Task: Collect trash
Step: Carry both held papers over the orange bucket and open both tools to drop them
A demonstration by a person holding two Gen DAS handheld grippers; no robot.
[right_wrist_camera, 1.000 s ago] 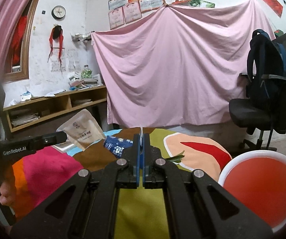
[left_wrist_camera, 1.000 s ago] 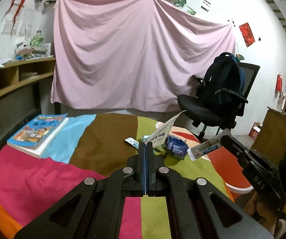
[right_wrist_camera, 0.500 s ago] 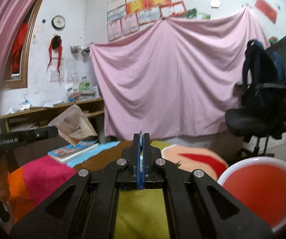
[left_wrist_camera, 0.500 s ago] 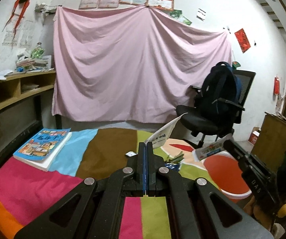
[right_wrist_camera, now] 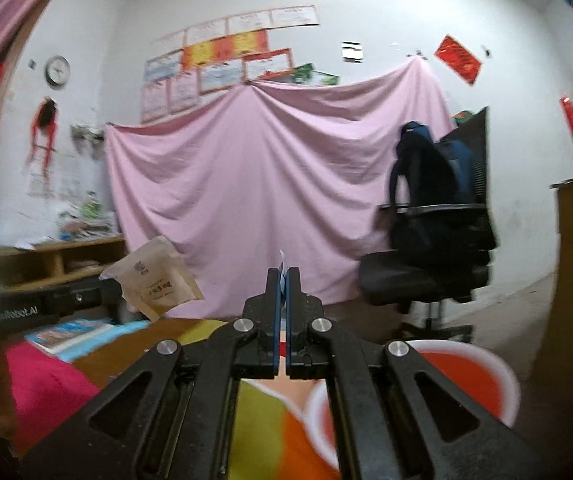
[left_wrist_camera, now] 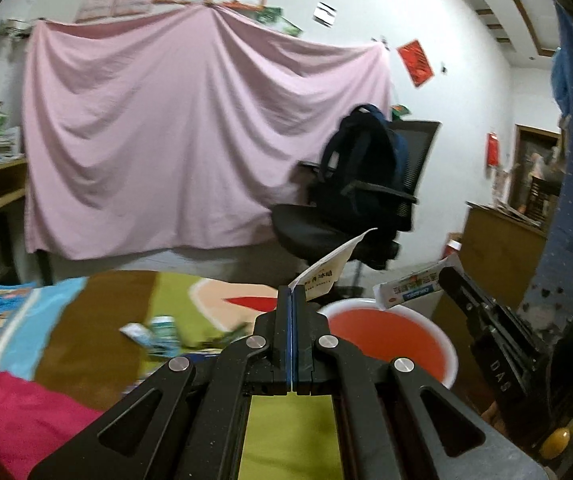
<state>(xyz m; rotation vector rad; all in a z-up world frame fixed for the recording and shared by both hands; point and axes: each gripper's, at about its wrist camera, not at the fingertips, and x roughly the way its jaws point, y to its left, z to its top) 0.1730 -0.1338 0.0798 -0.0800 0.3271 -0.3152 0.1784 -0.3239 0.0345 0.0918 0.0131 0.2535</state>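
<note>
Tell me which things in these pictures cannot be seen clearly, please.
- Left wrist view: trash on the table is motion-blurred; I cannot tell what kind it is.
- Left wrist view: print on the paper pouch is too small.
- Right wrist view: the wrapper is hidden between the fingers.
- Right wrist view: the red bin is blurred.

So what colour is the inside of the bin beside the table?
Red-orange inside, with a white rim; the left wrist view shows it best.
</note>
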